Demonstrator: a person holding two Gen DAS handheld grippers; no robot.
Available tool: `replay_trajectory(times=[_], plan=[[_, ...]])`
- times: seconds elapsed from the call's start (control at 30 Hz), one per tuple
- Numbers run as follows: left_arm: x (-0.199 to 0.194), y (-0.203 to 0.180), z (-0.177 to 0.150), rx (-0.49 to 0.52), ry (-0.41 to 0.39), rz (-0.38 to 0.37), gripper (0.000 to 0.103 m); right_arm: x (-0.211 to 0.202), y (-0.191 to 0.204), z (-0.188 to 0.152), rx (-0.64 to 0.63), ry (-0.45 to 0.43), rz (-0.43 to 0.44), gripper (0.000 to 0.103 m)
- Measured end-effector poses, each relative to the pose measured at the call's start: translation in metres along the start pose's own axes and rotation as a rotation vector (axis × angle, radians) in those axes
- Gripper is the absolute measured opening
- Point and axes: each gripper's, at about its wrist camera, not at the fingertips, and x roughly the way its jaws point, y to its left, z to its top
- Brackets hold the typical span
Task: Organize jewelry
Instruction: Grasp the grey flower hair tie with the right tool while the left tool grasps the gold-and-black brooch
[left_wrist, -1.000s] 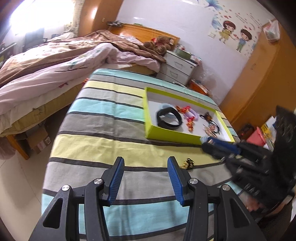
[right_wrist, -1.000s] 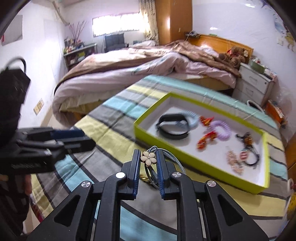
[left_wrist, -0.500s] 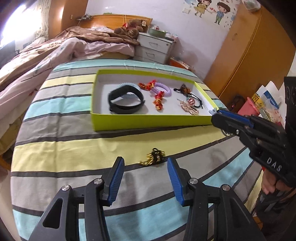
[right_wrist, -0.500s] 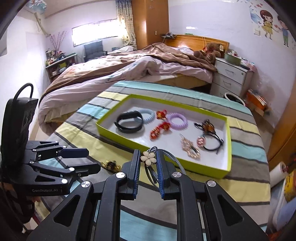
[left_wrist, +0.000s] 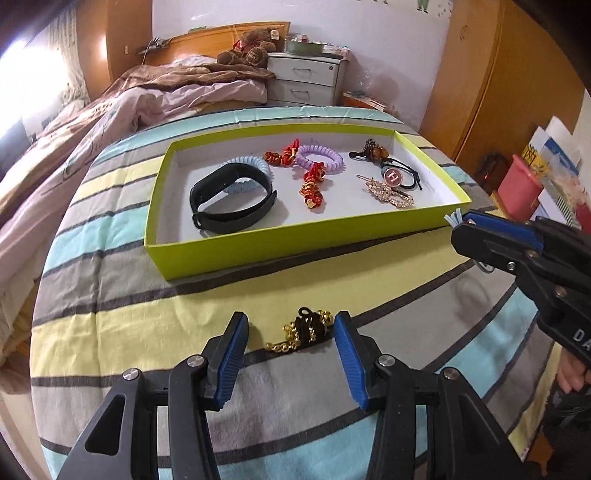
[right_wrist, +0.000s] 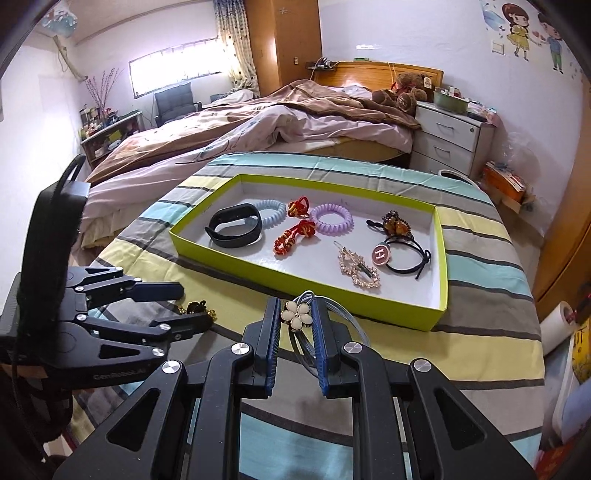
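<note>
Jewelry mostly sits in the green tray (left_wrist: 306, 254); left gripper (left_wrist: 290, 332) gapes around the gold-bead hair tie (left_wrist: 304, 330), right gripper (right_wrist: 295, 319) pinches a flower hair tie (right_wrist: 293, 315), both unplaced.

One tray (left_wrist: 236, 254); two coil ties (right_wrist: 331, 218); one black band (left_wrist: 232, 202); two grippers (left_wrist: 290, 325).

Closing in on the gold-and-black bracelet (left_wrist: 303, 331) with the left gripper (left_wrist: 291, 325), open fingers now flanking it instead of sitting short. Carried nearer the green tray (right_wrist: 439, 258), the flower hair tie (right_wrist: 295, 314) in the right gripper (right_wrist: 295, 317).
</note>
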Motion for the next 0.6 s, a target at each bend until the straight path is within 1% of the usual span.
replay_trajectory(times=[0.17, 0.23, 0.3, 0.33, 0.4, 0.6], plan=[[0.0019, -0.0041, 0.0006, 0.021, -0.002, 0.024, 0.048, -0.0011, 0.0013, -0.0010, -0.001, -0.008, 0.006, 0.017], [0.0011, -0.0052, -0.0001, 0.024, -0.001, 0.025, 0.046, -0.0010, 0.0021, -0.0017, 0.001, -0.008, 0.007, 0.017], [0.0002, -0.0055, -0.0006, 0.025, -0.002, 0.025, 0.038, -0.0014, 0.0025, -0.0027, 0.005, -0.008, 0.010, 0.017], [-0.0001, -0.0051, -0.0004, 0.025, -0.002, 0.028, 0.036, -0.0014, 0.0029, -0.0032, 0.006, -0.007, 0.010, 0.017], [-0.0008, -0.0047, -0.0001, 0.023, -0.002, 0.032, 0.025, -0.0013, 0.0041, -0.0032, 0.007, -0.006, 0.010, 0.017], [-0.0033, -0.0006, -0.0008, 0.005, -0.003, 0.017, 0.024, -0.0008, 0.0033, -0.0026, 0.007, -0.005, 0.010, 0.017]])
